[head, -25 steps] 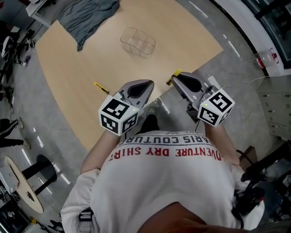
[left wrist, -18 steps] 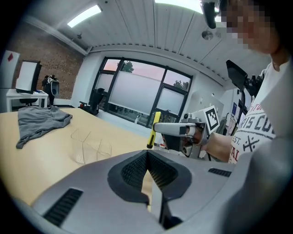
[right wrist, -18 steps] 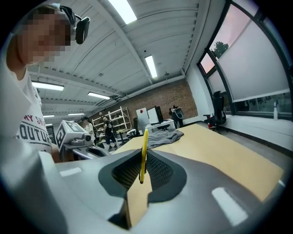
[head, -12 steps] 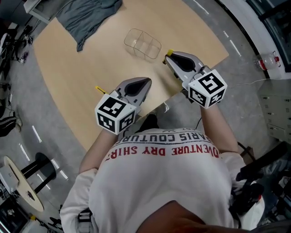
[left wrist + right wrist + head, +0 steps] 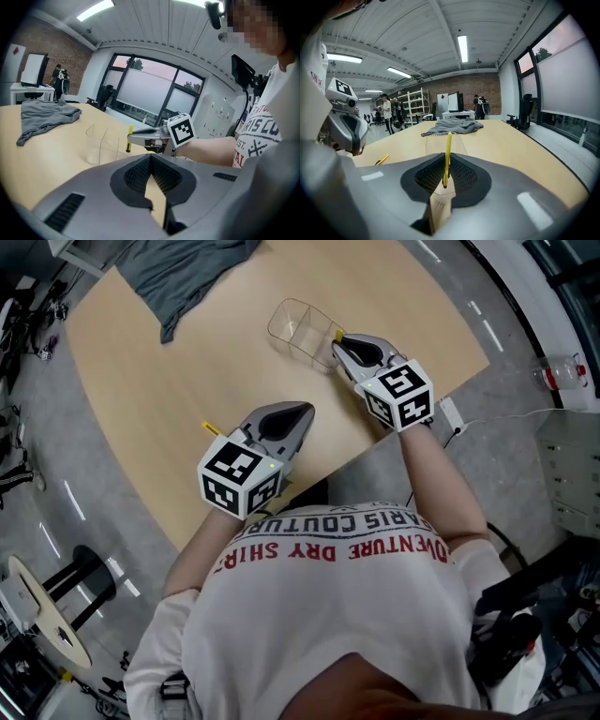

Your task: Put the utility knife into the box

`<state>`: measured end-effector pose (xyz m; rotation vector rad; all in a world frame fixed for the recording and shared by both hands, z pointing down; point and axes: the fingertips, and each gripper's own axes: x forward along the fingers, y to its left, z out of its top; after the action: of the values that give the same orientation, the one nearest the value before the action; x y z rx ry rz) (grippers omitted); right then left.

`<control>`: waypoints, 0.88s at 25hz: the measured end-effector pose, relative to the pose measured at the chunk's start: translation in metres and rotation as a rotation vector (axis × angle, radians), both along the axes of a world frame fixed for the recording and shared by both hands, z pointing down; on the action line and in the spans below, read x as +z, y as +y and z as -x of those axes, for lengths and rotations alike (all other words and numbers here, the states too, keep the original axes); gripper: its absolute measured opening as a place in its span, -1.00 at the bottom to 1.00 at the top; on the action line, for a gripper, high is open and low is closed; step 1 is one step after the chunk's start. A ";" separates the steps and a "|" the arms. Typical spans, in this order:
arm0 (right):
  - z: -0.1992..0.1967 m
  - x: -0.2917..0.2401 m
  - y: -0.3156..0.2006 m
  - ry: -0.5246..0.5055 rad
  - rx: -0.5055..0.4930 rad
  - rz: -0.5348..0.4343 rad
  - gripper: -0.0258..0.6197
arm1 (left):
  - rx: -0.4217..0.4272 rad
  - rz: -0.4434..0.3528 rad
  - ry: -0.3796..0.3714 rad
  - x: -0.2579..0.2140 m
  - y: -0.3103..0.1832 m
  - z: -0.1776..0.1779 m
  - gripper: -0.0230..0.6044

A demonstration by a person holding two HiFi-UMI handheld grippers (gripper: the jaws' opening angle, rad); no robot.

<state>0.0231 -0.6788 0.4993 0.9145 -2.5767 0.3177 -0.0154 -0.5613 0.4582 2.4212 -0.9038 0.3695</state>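
Right gripper view | carrying step: held yellow knife upright in right gripper, just beside clear box | left gripper: closed, empty | next likely needed: centring over box, release.

Open workshop, pale wood worktop on a grey floor marked with white dashes. Brick wall at the far end, with white shelving in front. Tall dark-framed windows along one side, pink sky beyond. Strip lights on a white ribbed ceiling.
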 end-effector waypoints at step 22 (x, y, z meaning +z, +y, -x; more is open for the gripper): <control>0.016 0.063 -0.004 0.253 -0.097 0.046 -0.84 | -0.013 0.026 0.023 0.014 -0.020 0.013 -0.92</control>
<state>0.0075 -0.6829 0.5625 0.7575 -2.3618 0.2179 -0.0288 -0.5810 0.4721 2.3895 -0.8987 0.3455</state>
